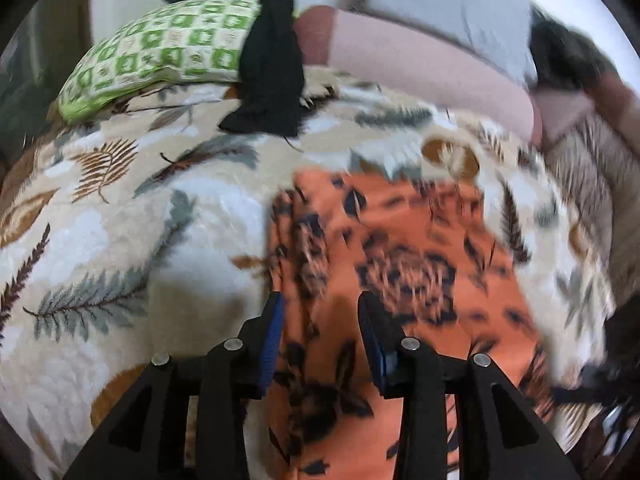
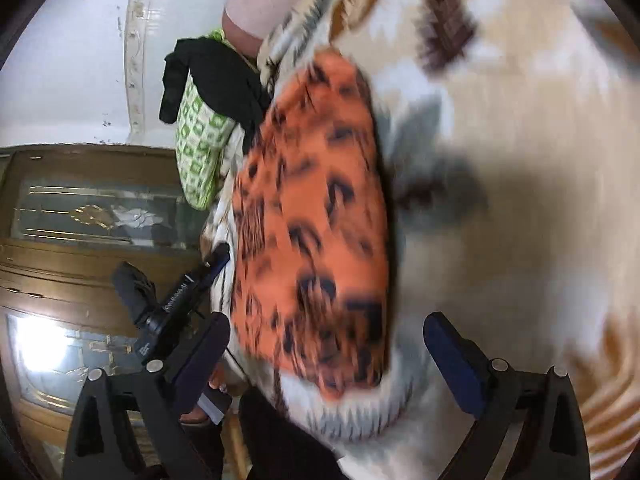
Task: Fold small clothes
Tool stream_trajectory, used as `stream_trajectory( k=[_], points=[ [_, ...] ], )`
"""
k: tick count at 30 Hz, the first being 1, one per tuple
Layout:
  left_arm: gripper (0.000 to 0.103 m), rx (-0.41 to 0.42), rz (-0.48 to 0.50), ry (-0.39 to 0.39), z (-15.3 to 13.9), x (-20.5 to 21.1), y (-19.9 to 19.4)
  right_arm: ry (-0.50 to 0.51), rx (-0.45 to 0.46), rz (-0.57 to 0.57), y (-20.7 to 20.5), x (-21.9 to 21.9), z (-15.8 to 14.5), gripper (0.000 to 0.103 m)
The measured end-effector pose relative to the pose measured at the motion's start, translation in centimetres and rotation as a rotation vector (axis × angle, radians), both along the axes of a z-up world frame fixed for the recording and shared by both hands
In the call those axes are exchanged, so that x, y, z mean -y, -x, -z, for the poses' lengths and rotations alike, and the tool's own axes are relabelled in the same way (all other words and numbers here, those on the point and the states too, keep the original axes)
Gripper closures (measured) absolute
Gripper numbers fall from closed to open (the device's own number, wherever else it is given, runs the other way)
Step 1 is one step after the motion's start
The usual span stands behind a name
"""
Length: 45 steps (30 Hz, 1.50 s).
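An orange garment with black floral print (image 1: 400, 280) lies folded on the leaf-patterned blanket (image 1: 120, 240). My left gripper (image 1: 320, 312) is open just above the garment's near left part, jaws apart with cloth showing between them. In the right wrist view the same orange garment (image 2: 316, 220) lies ahead, blurred. My right gripper (image 2: 324, 340) is wide open and empty over the garment's near end. The other gripper (image 2: 192, 284) shows at the garment's left edge.
A black garment (image 1: 272, 60) is draped over a green checked pillow (image 1: 168, 44) at the back. A pink bolster (image 1: 420, 68) and grey pillow (image 1: 452, 4) lie behind. A wooden cabinet with glass doors (image 2: 80, 240) stands beside the bed.
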<state>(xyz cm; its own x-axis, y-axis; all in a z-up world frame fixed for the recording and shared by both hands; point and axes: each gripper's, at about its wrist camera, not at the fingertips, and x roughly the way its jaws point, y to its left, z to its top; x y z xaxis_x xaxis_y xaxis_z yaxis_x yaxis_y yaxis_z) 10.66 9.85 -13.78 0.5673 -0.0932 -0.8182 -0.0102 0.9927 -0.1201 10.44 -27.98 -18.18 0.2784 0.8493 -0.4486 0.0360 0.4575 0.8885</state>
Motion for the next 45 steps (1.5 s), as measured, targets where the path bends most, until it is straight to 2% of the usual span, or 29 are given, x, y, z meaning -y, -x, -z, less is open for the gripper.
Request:
stream_trajectory(
  k=[2,3,4,5,6,7,8,10,11,12,14,17,19,20,21,22,23,25,26,27,28,29,32,33,35,37,39,42,45],
  points=[
    [0.058,-0.066,-0.020,-0.027,2.3,0.1,-0.4,-0.037,0.005,0.019,-0.2,-0.8,0.4,0.004],
    [0.050,-0.067,-0.034,-0.024,2.8,-0.2,-0.4,-0.054,0.007,0.022,-0.6,-1.2,0.7,0.004],
    [0.048,-0.067,-0.061,-0.015,2.8,-0.6,-0.5,-0.036,-0.006,0.021,-1.1,-1.5,1.3,0.005],
    [0.048,-0.072,-0.067,-0.008,2.7,-0.7,-0.5,0.001,-0.028,0.031,-1.3,-1.9,1.6,0.018],
    [0.048,-0.072,-0.069,-0.014,2.5,-0.7,-0.5,0.050,-0.029,0.030,-1.2,-2.4,1.3,0.049],
    [0.048,-0.070,-0.062,-0.028,2.4,-0.6,-0.5,0.074,-0.019,0.023,-0.9,-2.6,0.7,0.062],
    [0.048,-0.065,-0.058,-0.039,2.4,-0.4,-0.5,0.114,0.004,0.034,-0.4,-2.8,-0.1,0.064],
    [0.048,-0.060,-0.062,-0.040,2.4,-0.4,-0.5,0.191,0.026,0.037,-0.2,-2.9,-0.8,0.064],
    [0.048,-0.063,-0.066,-0.036,2.4,-0.5,-0.5,0.195,0.032,0.046,-0.5,-2.6,-1.1,0.059],
    [0.048,-0.063,-0.066,-0.033,2.4,-0.4,-0.4,0.185,0.044,0.061,-1.1,-2.2,-1.5,0.040],
    [0.048,-0.060,-0.060,-0.036,2.5,-0.5,-0.6,0.154,0.085,0.106,-2.8,-0.7,-3.0,0.018],
    [0.048,-0.052,-0.059,-0.034,2.5,-0.6,-0.4,0.184,0.115,0.102,-7.0,-0.7,-3.5,0.018],
    [0.048,-0.042,-0.058,-0.040,2.5,-0.5,-0.3,0.070,0.007,0.042,-10.9,-1.8,-0.9,0.021],
    [0.048,-0.039,-0.058,-0.040,2.5,-0.5,-0.2,0.091,-0.024,0.027,-11.9,-2.4,0.1,0.036],
    [0.047,-0.038,-0.058,-0.041,2.5,-0.5,-0.2,0.159,-0.064,0.018,-12.8,-3.2,1.1,0.060],
    [0.047,-0.031,-0.056,-0.037,2.5,-0.5,-0.1,0.154,-0.089,0.014,-13.1,-3.7,1.6,0.060],
    [0.047,-0.028,-0.053,-0.033,2.5,-0.6,-0.1,0.168,-0.075,0.010,-12.9,-3.6,1.2,0.060],
    [0.047,-0.021,-0.051,-0.025,2.6,-0.7,0.0,0.279,-0.001,0.023,-12.2,-3.3,-1.1,0.053],
    [0.047,-0.019,-0.051,-0.022,2.7,-0.8,0.0,0.368,0.042,0.047,-12.1,-3.4,-2.5,0.035],
    [0.047,-0.016,-0.051,-0.020,2.7,-0.8,0.0,0.429,0.090,0.079,-12.1,-3.5,-4.0,0.027],
    [0.047,-0.013,-0.050,-0.019,2.7,-0.8,0.0,0.417,0.140,0.089,-12.4,-3.9,-5.5,0.027],
    [0.047,-0.011,-0.050,-0.017,2.7,-0.9,0.1,0.358,0.161,0.059,-13.2,-4.5,-6.3,0.027],
    [0.047,-0.007,-0.052,-0.013,2.8,-0.9,0.1,0.077,0.117,-0.198,-16.7,-9.7,-6.4,0.027],
    [0.047,-0.007,-0.053,-0.011,2.8,-1.0,0.1,0.074,0.108,-0.243,-18.0,-11.7,-5.9,0.027],
    [0.047,-0.009,-0.056,-0.010,2.8,-1.0,0.1,0.132,0.043,-0.234,-21.9,-14.1,-3.0,0.027],
    [0.046,-0.012,-0.057,-0.002,2.7,-1.1,0.1,0.077,-0.038,-0.116,-24.3,-13.5,-1.1,0.028],
    [0.044,-0.015,-0.059,0.005,2.8,-1.2,0.1,0.055,-0.017,-0.023,-25.3,-13.2,-1.9,0.027],
    [0.041,-0.019,-0.069,0.026,2.9,-1.7,0.0,0.065,0.028,-0.063,-23.3,-12.0,-3.9,0.026],
    [0.041,-0.024,-0.086,0.061,2.3,-2.1,0.4,0.151,0.130,-0.095,-17.3,-9.3,-6.5,0.023]
  ],
)
